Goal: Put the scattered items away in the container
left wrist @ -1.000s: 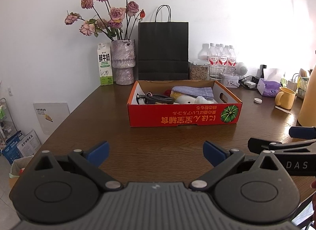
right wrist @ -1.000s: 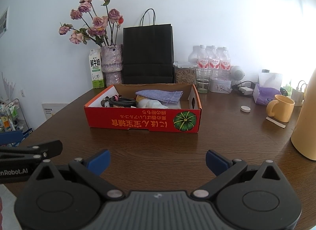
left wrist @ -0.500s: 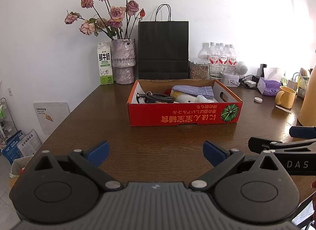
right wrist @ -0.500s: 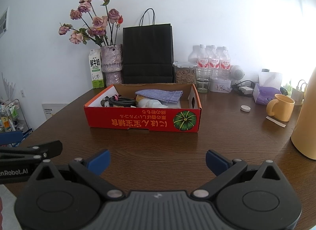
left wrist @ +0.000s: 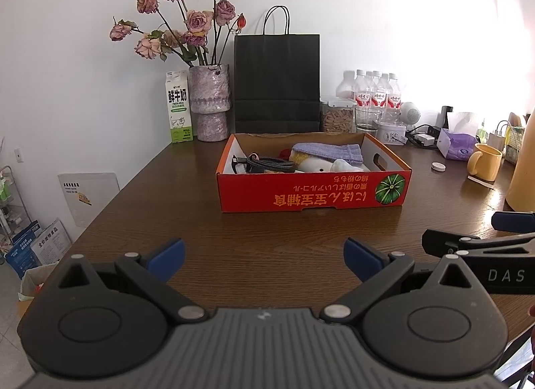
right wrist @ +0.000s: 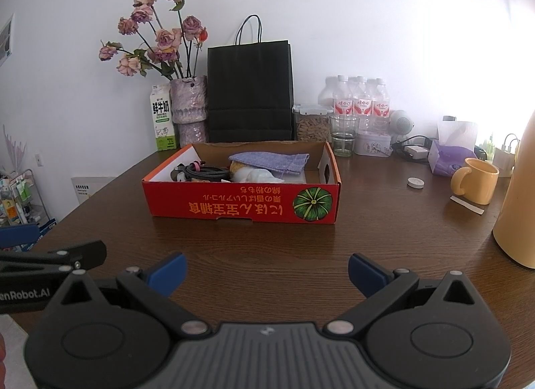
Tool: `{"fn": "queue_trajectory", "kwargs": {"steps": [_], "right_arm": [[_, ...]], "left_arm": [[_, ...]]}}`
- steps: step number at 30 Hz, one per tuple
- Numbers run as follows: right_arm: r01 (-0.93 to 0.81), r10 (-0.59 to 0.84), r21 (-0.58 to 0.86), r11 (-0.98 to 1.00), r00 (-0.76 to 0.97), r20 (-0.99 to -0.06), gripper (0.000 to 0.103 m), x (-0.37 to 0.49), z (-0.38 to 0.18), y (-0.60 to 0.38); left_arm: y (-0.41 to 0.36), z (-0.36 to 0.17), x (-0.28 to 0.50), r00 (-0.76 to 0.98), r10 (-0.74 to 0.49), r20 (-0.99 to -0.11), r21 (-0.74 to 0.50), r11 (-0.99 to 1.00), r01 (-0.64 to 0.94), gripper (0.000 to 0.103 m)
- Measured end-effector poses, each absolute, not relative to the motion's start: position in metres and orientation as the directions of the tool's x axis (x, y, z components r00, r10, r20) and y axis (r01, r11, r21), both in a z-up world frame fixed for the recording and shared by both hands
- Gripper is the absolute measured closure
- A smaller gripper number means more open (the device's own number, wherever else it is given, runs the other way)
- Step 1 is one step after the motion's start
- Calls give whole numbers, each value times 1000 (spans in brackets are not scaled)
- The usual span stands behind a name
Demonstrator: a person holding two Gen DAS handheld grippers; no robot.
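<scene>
Both the left gripper (left wrist: 264, 260) and the right gripper (right wrist: 265, 265) hold their jaws apart and empty above the tabletop (left wrist: 301, 231), with the box (left wrist: 312, 193) well ahead of both, its long axis crosswise and offset slightly toward the right gripper.
</scene>
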State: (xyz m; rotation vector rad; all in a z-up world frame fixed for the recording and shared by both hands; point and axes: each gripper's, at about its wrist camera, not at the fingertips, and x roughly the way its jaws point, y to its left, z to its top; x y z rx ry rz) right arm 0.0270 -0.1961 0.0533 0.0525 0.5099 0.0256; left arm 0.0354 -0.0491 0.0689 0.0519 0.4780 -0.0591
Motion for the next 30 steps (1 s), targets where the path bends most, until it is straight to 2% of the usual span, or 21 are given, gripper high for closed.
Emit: {"fn": "queue_trajectory", "kwargs": {"steps": [30], "right_arm": [[-12, 39, 58, 998, 870, -491, 0, 28, 48, -196]], "left_arm": [[-48, 65, 36, 880, -40, -473, 32, 997, 63, 0]]}}
